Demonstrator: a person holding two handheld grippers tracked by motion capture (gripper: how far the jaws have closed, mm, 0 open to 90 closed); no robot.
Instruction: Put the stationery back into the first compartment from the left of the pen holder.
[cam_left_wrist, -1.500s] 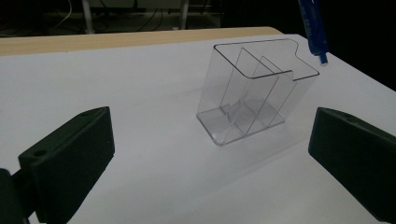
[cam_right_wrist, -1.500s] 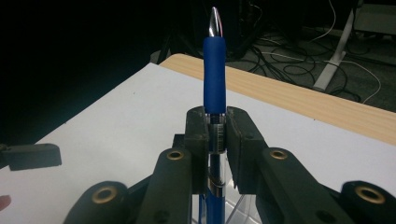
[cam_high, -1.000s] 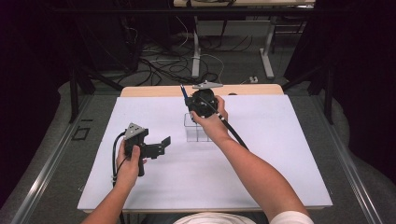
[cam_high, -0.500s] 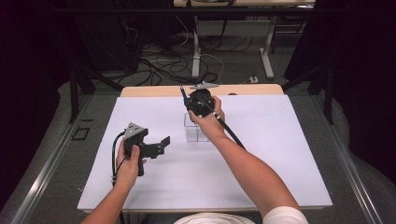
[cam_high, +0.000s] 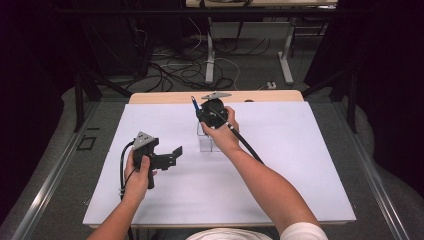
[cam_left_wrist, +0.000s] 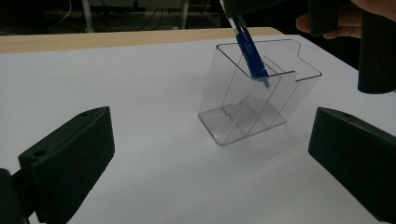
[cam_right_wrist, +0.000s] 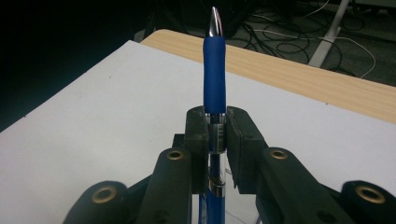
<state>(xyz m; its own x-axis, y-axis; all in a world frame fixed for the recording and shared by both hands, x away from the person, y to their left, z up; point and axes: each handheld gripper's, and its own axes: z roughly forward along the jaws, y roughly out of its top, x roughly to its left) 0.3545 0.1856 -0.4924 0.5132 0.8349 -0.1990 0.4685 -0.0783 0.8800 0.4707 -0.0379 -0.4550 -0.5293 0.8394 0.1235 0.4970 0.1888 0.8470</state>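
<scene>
Little has shifted vs the earlier frames: right claw (cam_high: 196, 111) w/ the blue pen (cam_high: 193, 103) has edged slightly toward the table's far edge above the clear plastic holder (cam_high: 206, 141), left claw (cam_high: 176, 152) unmoved. Right claw's jaws are pinched on the pen (cam_right_wrist: 214, 70), which tilts w/ its lower end inside the holder's (cam_left_wrist: 254, 95) taller rear compartment. Left claw (cam_left_wrist: 210, 163) hovers over the white table (cam_high: 280, 165) near the holder, jaws spread wide, nothing between them.

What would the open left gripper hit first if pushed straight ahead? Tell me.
Probably the clear plastic holder: it stands apart, between the left gripper's open jaws and ahead of them, with bare white table before it. Depth is uncertain.
</scene>
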